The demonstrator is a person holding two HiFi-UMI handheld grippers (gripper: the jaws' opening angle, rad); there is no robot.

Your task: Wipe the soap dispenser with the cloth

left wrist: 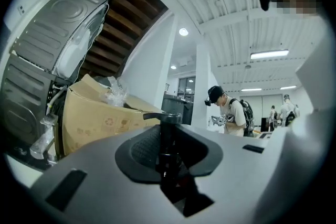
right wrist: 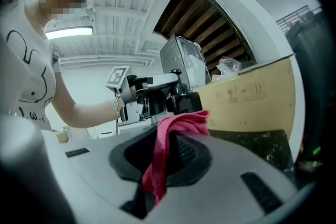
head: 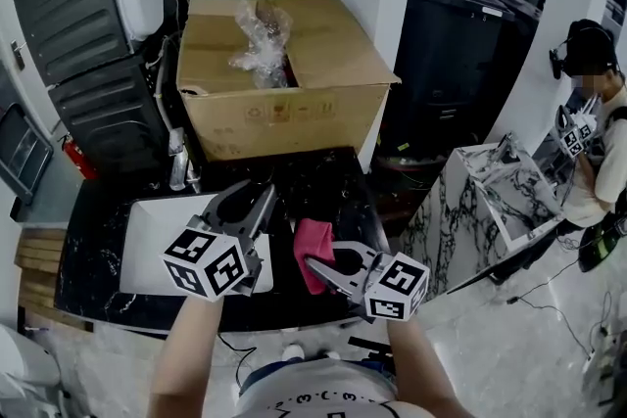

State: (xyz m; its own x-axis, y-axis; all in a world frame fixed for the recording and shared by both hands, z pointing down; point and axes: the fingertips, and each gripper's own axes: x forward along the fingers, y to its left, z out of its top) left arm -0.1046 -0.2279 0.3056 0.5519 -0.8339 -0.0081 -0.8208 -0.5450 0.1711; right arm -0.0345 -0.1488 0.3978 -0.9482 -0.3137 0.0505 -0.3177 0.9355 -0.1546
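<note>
- Preparation for the wipe is the step I am watching. The left claw [head: 250, 203] is clamping the dark soap dispenser [left wrist: 167, 136] upright between its jaws, and the right claw [head: 320, 267] is pinching a fold of the pink cloth [head: 313, 248] with its jaws closed on it.
- Both claws are hovering side by side over the dark table [head: 93, 245]. The cloth is hanging just to the right of the left claw, and by my judgement it is not yet rubbing on the dispenser.
- The next move, as I am reading it, is calling for the right claw to carry the cloth's loose end across onto the dispenser's body. It would then stroke along the body while the left claw is keeping the dispenser steady. Only a narrow bunch of cloth is sticking out past the jaws, so that free end needs to be facing the dispenser.
- The left gripper view is giving what the head view is hardly showing: the pump head [left wrist: 163, 116] standing up between the jaws. From above the dispenser is dark against dark.
- The right gripper view is showing the approach line, with the dispenser sitting just beyond the cloth's tip, straight ahead of the right claw.
- The head view alone is laying out the surroundings: the cardboard box [head: 284, 83] is standing well beyond both claws.
</note>
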